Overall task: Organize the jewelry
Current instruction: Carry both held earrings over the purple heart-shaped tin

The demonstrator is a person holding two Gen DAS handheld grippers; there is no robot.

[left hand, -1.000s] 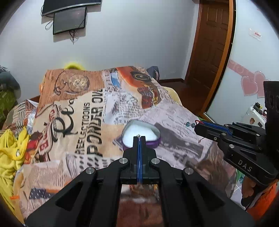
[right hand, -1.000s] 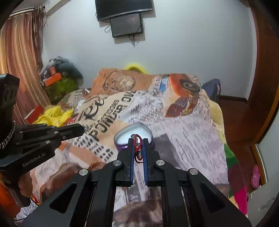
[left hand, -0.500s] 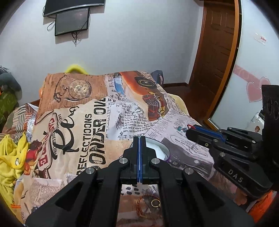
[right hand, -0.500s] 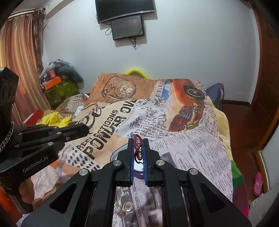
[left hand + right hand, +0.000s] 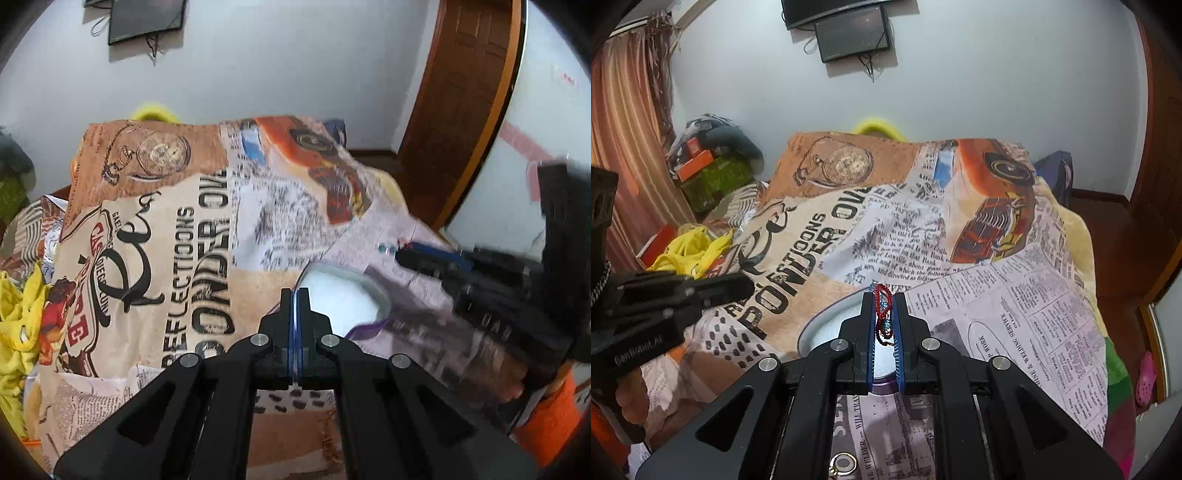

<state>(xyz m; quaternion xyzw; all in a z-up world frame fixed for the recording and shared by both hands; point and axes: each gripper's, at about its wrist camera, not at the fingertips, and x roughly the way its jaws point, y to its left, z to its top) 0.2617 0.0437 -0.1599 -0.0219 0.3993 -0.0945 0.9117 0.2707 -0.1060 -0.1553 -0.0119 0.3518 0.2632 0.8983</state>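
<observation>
Dangling red bracelet between right hand-held gripper pads, above dish.

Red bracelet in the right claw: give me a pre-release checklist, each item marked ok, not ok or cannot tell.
1. Red bracelet clamped between the right claw fingers: ok.
2. Heart-shaped box open, white lining showing: ok.
3. Right claw directly above the box: cannot tell; the left wrist view is blurred.
4. Left claw shut: ok; holding anything: cannot tell.
5. Left claw clear of the box opening: cannot tell.
6. Gold ring on the bedspread, outside the box: not ok.
</observation>
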